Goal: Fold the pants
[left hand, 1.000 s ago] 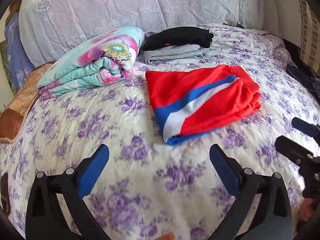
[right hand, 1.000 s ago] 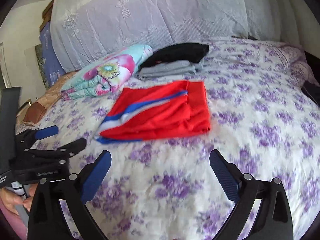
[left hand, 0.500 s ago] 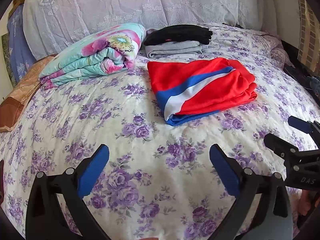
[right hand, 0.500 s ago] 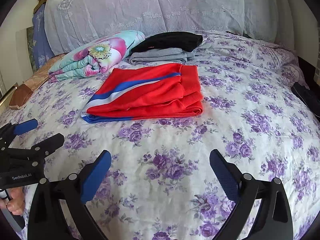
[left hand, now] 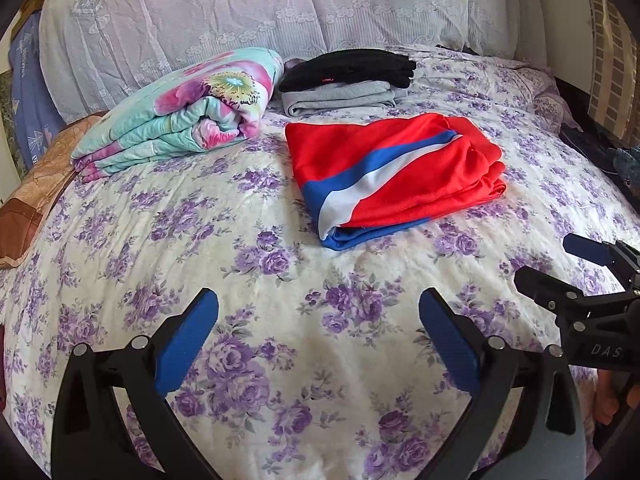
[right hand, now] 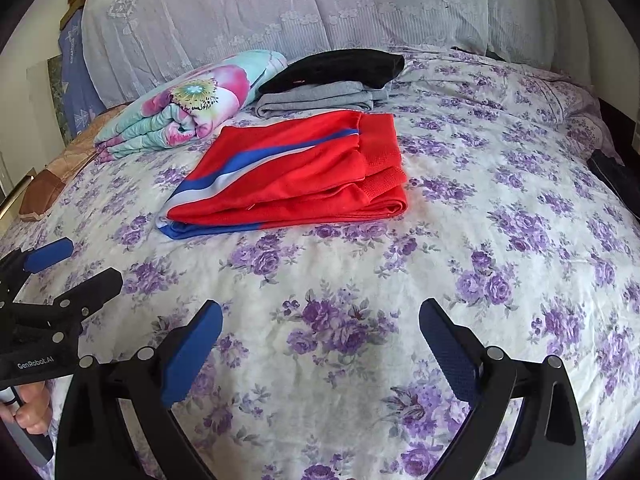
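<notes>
Red pants (left hand: 394, 170) with a blue and white side stripe lie folded into a flat stack on the floral bedspread (left hand: 248, 280); the right wrist view shows the pants (right hand: 296, 178) from their other side. My left gripper (left hand: 318, 340) hovers open over bare bedspread, well short of the pants, nothing between its blue pads. My right gripper (right hand: 320, 344) is open too, equally far back. Each view catches the other gripper at its edge: the right gripper (left hand: 560, 268) low on the right, the left gripper (right hand: 72, 266) low on the left.
A rolled floral quilt (left hand: 180, 116) lies at the back left. Folded black and grey clothes (left hand: 346, 80) sit behind the pants. Lace-covered pillows (left hand: 240, 12) line the headboard. A brown cushion (left hand: 36, 196) rests at the left edge. Dark items (right hand: 616, 176) lie at the right edge.
Both grippers have drawn back and away from the pants, which now look smaller and farther off. The pants stay folded and still. Both grippers remain open.
</notes>
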Tool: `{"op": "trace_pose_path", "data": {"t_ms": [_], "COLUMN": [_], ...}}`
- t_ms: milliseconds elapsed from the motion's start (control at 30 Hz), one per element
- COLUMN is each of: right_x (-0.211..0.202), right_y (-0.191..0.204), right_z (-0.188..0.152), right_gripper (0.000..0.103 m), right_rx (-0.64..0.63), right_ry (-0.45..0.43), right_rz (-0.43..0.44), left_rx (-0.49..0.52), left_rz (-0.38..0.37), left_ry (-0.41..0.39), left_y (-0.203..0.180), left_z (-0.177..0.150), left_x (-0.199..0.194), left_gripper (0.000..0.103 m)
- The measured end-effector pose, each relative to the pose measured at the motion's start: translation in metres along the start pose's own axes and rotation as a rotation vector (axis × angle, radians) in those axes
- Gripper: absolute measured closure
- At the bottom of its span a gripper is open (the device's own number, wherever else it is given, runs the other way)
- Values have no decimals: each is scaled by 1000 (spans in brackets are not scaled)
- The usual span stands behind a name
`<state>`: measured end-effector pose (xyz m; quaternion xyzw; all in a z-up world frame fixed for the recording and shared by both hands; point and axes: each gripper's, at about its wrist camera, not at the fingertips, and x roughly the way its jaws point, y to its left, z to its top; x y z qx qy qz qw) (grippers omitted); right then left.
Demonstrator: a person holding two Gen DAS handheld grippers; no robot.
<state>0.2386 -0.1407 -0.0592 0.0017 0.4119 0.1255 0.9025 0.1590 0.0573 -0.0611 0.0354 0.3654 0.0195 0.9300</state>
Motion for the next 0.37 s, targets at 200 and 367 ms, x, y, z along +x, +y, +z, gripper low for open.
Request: {"op": "trace_pose_path", "data": {"t_ms": [200,367], "right_x": [1,1], "right_y": [2,1], "right_z": [0,-1], "right_gripper": [4,4], "right_rx": [-2,-4], "right_ry": [1,-3], "right_rz": [6,6], "left_rx": [6,18], "left_rz": [4,16], "left_ry": [-3,-18], "left_y": [0,-2], "left_z": [1,1], "left_x": [-1,-4], "left_gripper": [5,5]}}
